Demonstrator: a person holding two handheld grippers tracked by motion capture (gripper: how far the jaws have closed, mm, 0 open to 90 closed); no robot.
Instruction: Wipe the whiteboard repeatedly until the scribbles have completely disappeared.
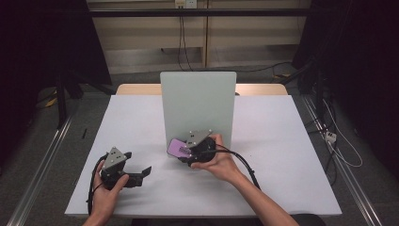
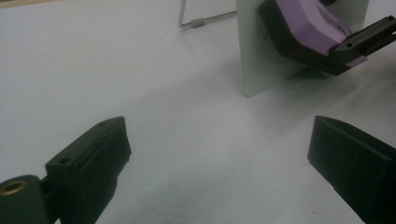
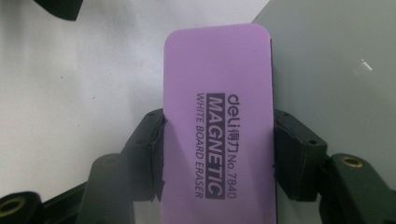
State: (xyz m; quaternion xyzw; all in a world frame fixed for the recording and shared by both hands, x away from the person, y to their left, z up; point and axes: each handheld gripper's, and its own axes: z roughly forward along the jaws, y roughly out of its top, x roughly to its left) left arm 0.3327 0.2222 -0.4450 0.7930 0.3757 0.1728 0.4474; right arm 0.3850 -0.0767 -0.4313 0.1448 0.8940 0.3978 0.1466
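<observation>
Purple eraser (image 3: 217, 121): clamped between the right gripper (image 1: 189, 151) jaws, against the lower left edge of the upright board (image 1: 197, 106). Left gripper (image 1: 141, 170): jaws wide, empty, left of board.

One purple eraser (image 3: 217, 121), clamped in the right hand-held gripper (image 1: 190, 151). One upright whiteboard (image 1: 197, 106) just behind it. Two hand-held grippers in all, the left hand-held gripper (image 1: 141, 170) holding nothing. One counter (image 1: 282, 155).
</observation>
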